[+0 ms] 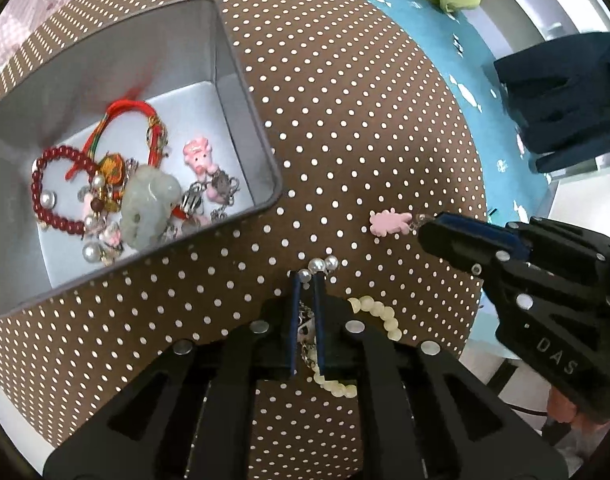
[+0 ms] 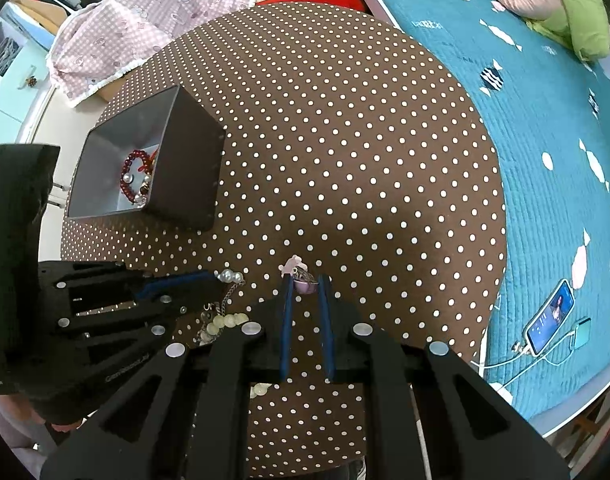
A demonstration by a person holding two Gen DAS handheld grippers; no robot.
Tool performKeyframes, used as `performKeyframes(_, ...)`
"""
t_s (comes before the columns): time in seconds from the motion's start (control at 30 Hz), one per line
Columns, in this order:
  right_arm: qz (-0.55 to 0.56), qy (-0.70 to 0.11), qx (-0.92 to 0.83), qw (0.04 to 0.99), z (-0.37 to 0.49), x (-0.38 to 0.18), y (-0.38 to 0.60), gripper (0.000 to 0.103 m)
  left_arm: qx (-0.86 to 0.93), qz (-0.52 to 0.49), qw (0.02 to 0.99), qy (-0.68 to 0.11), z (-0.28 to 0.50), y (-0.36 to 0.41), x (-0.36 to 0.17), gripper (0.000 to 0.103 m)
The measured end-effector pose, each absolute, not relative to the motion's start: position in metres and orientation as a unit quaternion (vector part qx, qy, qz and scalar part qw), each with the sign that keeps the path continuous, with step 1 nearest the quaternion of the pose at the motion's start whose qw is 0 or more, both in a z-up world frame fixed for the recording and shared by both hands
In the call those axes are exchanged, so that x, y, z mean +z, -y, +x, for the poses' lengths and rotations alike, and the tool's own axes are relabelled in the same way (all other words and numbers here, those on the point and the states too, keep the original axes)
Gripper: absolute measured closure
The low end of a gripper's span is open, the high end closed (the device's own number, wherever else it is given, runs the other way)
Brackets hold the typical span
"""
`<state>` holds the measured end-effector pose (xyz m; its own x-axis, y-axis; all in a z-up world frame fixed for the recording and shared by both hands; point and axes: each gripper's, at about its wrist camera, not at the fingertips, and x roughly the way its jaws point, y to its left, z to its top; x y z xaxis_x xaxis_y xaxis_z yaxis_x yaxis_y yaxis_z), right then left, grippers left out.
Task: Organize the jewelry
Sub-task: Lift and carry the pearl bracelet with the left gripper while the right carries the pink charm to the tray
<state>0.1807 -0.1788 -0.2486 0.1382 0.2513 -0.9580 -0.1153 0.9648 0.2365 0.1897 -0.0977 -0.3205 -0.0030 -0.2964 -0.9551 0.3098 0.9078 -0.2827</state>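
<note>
Pearls point(image 1: 320, 267) in a cluster of three sit at my left gripper's point(image 1: 308, 280) tips, with a thin silver chain point(image 1: 305, 316) running back between its blue pads, which I see pinched almost together on that chain. A cream bead bracelet point(image 1: 379, 316) curls just beside them. My right gripper point(image 2: 305, 280) has its pads nearly together at a small purple-and-metal clasp point(image 2: 303, 280) joined to a pink charm point(image 1: 389, 222); I cannot tell whether they truly press it. All this lies on a brown cloth point(image 1: 345, 120) with white dots, draped over a round table. Behind it I see a teal bedspread point(image 2: 545, 160) with a phone point(image 2: 551, 316) charging on it. Left of both grippers, well apart from them, stands a grey box point(image 1: 249, 92) holding a red bead bracelet point(image 1: 53, 192), red cord, a pale jade carving point(image 1: 149, 204) and other pieces.
</note>
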Motion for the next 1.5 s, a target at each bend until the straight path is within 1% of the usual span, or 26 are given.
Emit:
performKeyframes(0.07,0.053,-0.646,0.123,0.752,0.18,-0.249,0.179,0.092,-0.223,0.01,0.704,-0.674,0.194,0.106,-0.321,0.085)
performKeyframes(0.13,0.054,-0.646,0.124,0.752,0.18,-0.248,0.178,0.092,-0.233,0.02,0.704,-0.67,0.193,0.112,-0.321,0.08)
performKeyframes(0.17,0.054,-0.645,0.124,0.752,0.18,-0.248,0.178,0.092,-0.236,0.029,0.705,-0.668,0.192,0.116,-0.321,0.078)
performKeyframes(0.27,0.055,-0.646,0.123,0.752,0.18,-0.248,0.177,0.092,-0.24,0.05,0.71,-0.66,0.191,0.124,-0.321,0.078)
performKeyframes(0.3,0.056,-0.646,0.122,0.751,0.18,-0.248,0.177,0.092,-0.241,0.051,0.711,-0.659,0.191,0.124,-0.321,0.078)
performKeyframes(0.33,0.058,-0.647,0.121,0.75,0.179,-0.249,0.178,0.092,-0.242,0.05,0.711,-0.658,0.192,0.125,-0.322,0.081)
performKeyframes(0.37,0.059,-0.648,0.119,0.75,0.179,-0.25,0.178,0.092,-0.236,0.054,0.714,-0.657,0.194,0.125,-0.323,0.092)
performKeyframes(0.43,0.062,-0.649,0.116,0.749,0.178,-0.251,0.179,0.092,-0.232,0.059,0.714,-0.657,0.194,0.121,-0.324,0.101)
performKeyframes(0.47,0.064,-0.65,0.114,0.749,0.177,-0.251,0.18,0.092,-0.234,0.055,0.713,-0.658,0.195,0.119,-0.324,0.103)
performKeyframes(0.9,0.064,-0.638,0.109,0.759,0.175,-0.239,0.179,0.092,-0.23,0.028,0.716,-0.658,0.188,0.089,-0.315,0.102)
performKeyframes(0.93,0.064,-0.638,0.109,0.76,0.174,-0.239,0.178,0.092,-0.237,0.029,0.716,-0.656,0.187,0.089,-0.314,0.101)
performKeyframes(1.03,0.064,-0.639,0.106,0.759,0.17,-0.239,0.178,0.092,-0.25,0.047,0.721,-0.645,0.185,0.097,-0.313,0.088)
performKeyframes(1.1,0.067,-0.639,0.105,0.759,0.168,-0.239,0.178,0.092,-0.256,0.065,0.722,-0.639,0.184,0.105,-0.315,0.087)
performKeyframes(1.17,0.067,-0.639,0.103,0.759,0.168,-0.24,0.178,0.092,-0.256,0.096,0.724,-0.634,0.185,0.111,-0.321,0.083)
performKeyframes(1.3,0.071,-0.64,0.102,0.758,0.169,-0.242,0.178,0.092,-0.272,0.123,0.728,-0.617,0.186,0.116,-0.321,0.084)
performKeyframes(1.33,0.072,-0.64,0.101,0.758,0.169,-0.243,0.178,0.092,-0.277,0.131,0.729,-0.613,0.185,0.118,-0.32,0.091)
performKeyframes(1.37,0.073,-0.641,0.1,0.758,0.169,-0.244,0.178,0.092,-0.279,0.142,0.726,-0.612,0.184,0.119,-0.32,0.096)
performKeyframes(1.5,0.078,-0.641,0.098,0.757,0.171,-0.244,0.18,0.092,-0.275,0.136,0.726,-0.616,0.186,0.116,-0.319,0.097)
